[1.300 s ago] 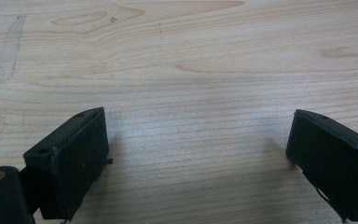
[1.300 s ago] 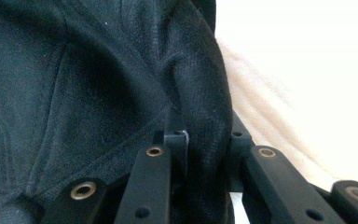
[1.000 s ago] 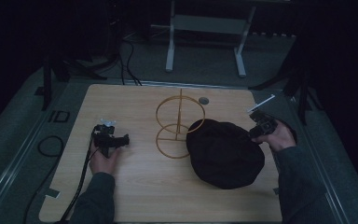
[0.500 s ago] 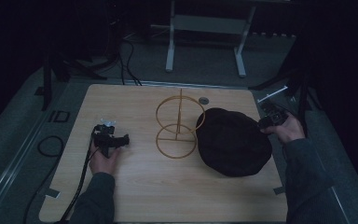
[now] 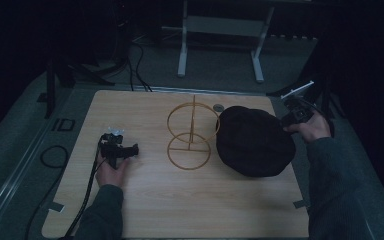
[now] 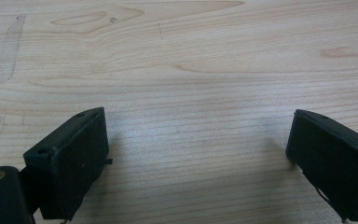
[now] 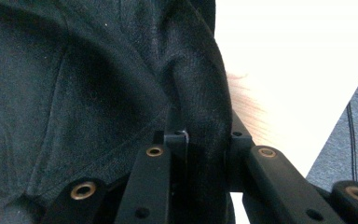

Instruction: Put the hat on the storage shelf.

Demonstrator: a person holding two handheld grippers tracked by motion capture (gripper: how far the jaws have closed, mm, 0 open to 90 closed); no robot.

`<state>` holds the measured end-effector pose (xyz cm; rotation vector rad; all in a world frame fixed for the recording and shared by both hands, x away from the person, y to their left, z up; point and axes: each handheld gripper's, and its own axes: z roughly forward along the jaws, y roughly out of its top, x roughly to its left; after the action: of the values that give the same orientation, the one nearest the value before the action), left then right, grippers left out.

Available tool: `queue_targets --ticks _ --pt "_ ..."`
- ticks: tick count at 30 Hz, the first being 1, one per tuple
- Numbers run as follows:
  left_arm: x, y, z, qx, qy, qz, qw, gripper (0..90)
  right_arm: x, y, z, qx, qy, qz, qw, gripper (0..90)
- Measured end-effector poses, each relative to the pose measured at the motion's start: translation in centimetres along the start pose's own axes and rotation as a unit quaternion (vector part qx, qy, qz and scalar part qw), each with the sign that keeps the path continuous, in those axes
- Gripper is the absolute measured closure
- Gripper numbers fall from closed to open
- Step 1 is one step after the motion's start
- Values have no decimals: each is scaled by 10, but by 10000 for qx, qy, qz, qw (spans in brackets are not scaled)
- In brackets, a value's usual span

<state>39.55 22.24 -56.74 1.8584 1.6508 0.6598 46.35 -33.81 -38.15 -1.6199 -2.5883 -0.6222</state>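
The right gripper (image 7: 200,140) has its black jaws pinched tight on a fold at the rim of a soft, dark knitted hat (image 5: 254,141), whose rounded, slumped body spreads away from that gripper across the pale wood-grain table (image 5: 145,200). Just beyond the hat's far side from it stands a thin golden wire stand (image 5: 192,131) of two rings joined by an upright rod, with a small round grey disc (image 5: 219,107) lying near the hat's back edge. Well apart, past the stand, the left gripper (image 6: 198,144) rests low over bare tabletop, its blocky matte jaws spread wide with nothing between them.
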Motion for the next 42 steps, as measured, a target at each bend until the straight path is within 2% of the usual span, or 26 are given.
queue_targets --ticks 18,27,38,42 --pt "0 0 0 -17 -10 -31 10000 53 8 34 -21 94 -475 145 9987 776" --pt "0 0 0 -1 -10 -28 10000 53 11 42 -35 97 -721 271 9970 777" --pt "0 0 0 0 -11 -27 10000 53 19 52 -47 144 -985 230 9948 775" --pt "0 0 0 0 -10 -27 10000 53 20 54 -54 75 -996 259 9947 775"
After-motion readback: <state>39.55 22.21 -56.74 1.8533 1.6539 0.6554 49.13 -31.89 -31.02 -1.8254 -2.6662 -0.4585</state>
